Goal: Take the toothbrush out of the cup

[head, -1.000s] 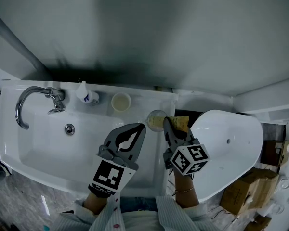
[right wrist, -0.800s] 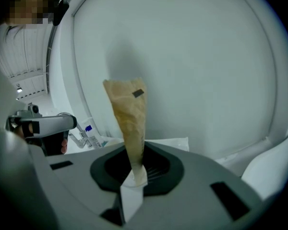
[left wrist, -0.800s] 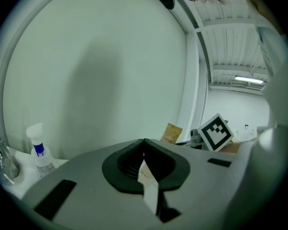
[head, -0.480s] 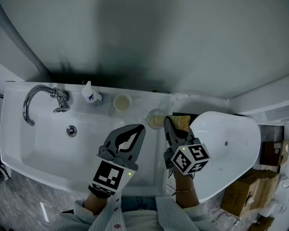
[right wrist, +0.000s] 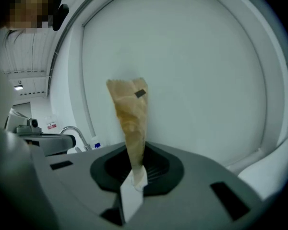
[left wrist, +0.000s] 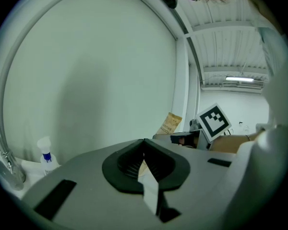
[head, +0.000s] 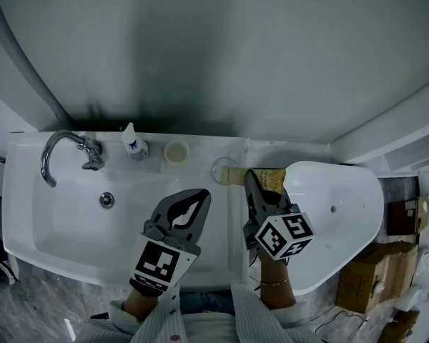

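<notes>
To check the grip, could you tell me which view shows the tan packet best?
The right gripper view: the tan packet stands large, pinched in the right gripper's fingers. The head view shows it partly hidden; the left gripper view, small and distant.

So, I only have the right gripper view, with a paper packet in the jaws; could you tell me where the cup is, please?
Observer: The clear cup stands on the sink ledge, just left of the toothbrush packet in the head view.
Operator: Thank you. Is the left gripper holding anything?
Observer: No, the left gripper has its jaws together with nothing between them.
Operator: Is anything else on that ledge?
Observer: A cream cup stands further left, between the clear cup and a small bottle.
</notes>
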The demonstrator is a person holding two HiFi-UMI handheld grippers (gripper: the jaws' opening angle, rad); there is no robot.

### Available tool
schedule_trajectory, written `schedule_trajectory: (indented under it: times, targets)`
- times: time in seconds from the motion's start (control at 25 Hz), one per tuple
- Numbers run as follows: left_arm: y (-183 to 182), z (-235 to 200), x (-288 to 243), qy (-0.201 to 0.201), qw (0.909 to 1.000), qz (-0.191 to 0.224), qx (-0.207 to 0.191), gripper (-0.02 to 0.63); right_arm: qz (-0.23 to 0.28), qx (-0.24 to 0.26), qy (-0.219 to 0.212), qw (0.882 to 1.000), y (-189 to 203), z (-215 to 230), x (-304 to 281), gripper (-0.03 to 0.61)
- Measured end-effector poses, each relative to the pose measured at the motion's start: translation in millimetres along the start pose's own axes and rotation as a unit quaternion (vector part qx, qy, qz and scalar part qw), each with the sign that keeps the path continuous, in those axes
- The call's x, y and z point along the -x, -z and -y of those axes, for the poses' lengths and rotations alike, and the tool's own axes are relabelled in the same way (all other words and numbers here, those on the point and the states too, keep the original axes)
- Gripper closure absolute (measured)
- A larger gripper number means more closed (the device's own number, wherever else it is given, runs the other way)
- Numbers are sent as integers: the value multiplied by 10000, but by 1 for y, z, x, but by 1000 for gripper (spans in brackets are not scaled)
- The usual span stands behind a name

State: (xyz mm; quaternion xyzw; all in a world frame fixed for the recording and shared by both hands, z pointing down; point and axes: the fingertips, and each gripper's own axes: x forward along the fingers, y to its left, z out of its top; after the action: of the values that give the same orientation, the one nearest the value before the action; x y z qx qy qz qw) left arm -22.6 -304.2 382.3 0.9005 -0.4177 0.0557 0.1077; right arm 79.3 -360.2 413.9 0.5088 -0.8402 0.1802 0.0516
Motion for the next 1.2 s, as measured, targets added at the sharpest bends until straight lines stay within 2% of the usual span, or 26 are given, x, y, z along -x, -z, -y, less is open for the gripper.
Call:
schedule_trajectory:
  times: [0.24,0.44,0.8,1.2]
  targets:
    - [-5,18,15,130,9999,55,-93,597,312,-9,105,9995,-12,-9,31,531]
    - [-8,33,27,145,9997,94,-148,597,433,-113,21,9990,-10,-18,52,531]
    - [-8,68,42,-7,9995,154,-280,597,357,-212,-430,9982,9,-37,90,529]
    - [-7,124,60,-252,9988,276,-321,597,320,-11,-960,9949,14,-54,144,529]
